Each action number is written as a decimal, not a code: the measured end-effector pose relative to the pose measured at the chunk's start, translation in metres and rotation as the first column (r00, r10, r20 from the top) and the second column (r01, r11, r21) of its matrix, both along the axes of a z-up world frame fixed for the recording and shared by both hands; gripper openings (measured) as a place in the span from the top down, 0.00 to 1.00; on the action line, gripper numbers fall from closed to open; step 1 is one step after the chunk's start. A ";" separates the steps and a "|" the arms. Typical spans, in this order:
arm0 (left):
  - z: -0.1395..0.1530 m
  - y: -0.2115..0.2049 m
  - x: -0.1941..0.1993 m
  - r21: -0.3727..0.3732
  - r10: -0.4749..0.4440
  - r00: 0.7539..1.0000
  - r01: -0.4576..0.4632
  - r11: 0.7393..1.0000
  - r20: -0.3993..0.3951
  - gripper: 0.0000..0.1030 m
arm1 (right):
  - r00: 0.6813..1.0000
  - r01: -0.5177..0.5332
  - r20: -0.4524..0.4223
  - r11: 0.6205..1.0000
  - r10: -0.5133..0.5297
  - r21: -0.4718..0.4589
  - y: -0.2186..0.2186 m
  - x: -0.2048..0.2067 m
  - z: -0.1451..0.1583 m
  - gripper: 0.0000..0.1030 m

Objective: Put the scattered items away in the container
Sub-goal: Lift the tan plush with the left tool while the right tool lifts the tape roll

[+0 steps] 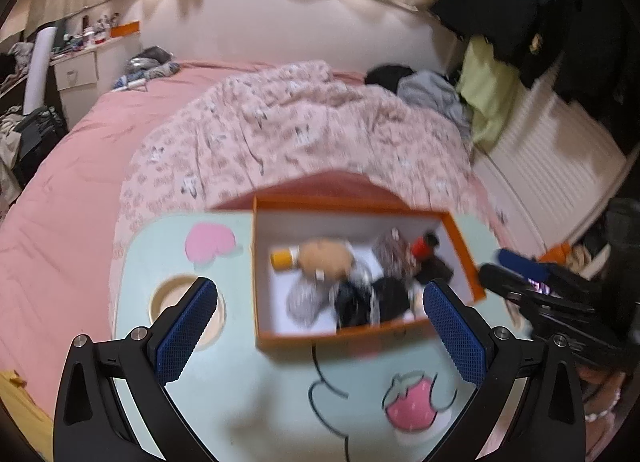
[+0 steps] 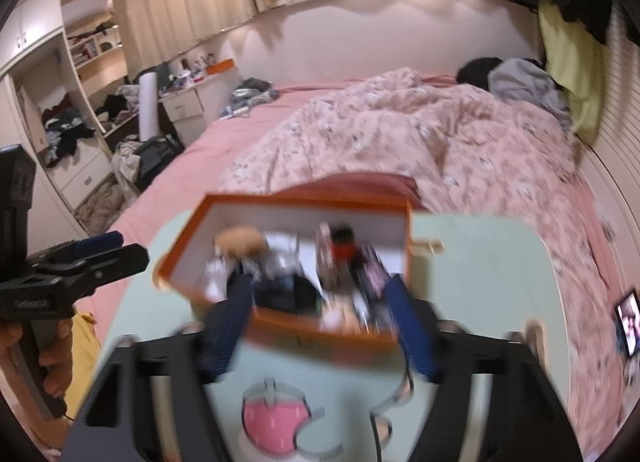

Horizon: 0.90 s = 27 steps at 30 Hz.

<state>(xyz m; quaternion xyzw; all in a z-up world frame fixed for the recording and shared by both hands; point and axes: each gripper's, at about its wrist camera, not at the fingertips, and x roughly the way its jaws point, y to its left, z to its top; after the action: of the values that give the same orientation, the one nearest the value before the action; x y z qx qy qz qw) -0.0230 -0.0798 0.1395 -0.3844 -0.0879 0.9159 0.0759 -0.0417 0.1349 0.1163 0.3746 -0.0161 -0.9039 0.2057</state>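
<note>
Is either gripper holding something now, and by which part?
Nothing is held. The left gripper and the right gripper are both open and empty in front of the orange box.

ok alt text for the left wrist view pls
An orange box holding a small bottle, a tan plush and dark items sits on a pale green table on a pink bed. The left tool is open and empty before it; the right tool shows at right.

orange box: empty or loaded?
Loaded. The orange box has no lid on it and holds a tan plush, a small orange-capped bottle and dark and patterned items, which cover most of its white floor.
</note>
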 end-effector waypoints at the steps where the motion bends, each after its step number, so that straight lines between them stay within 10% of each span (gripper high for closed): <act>1: 0.000 -0.002 0.003 0.005 0.008 1.000 -0.008 1.000 -0.008 0.00 | 1.000 -0.008 0.007 1.000 0.008 0.005 -0.003 -0.011 -0.004 0.56; 10: -0.022 -0.017 0.010 0.045 0.049 0.998 -0.051 0.998 0.041 0.00 | 0.999 0.028 0.029 0.999 -0.029 0.032 -0.012 -0.062 -0.034 0.57; 14: -0.022 -0.017 0.007 0.061 0.023 0.998 -0.027 0.998 0.052 0.00 | 0.997 0.018 0.074 0.999 -0.021 0.041 -0.014 -0.070 -0.048 0.80; 27: -0.018 0.017 -0.044 0.076 -0.163 0.970 0.151 0.986 0.180 0.12 | 0.999 -0.040 0.011 0.993 0.041 -0.109 0.020 0.009 -0.012 0.80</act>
<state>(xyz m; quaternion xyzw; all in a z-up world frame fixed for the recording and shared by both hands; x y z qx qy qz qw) -0.0669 -0.0629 0.1213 -0.4712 -0.0920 0.8641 0.1513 -0.0324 0.1550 0.1048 0.3691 -0.0591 -0.8948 0.2441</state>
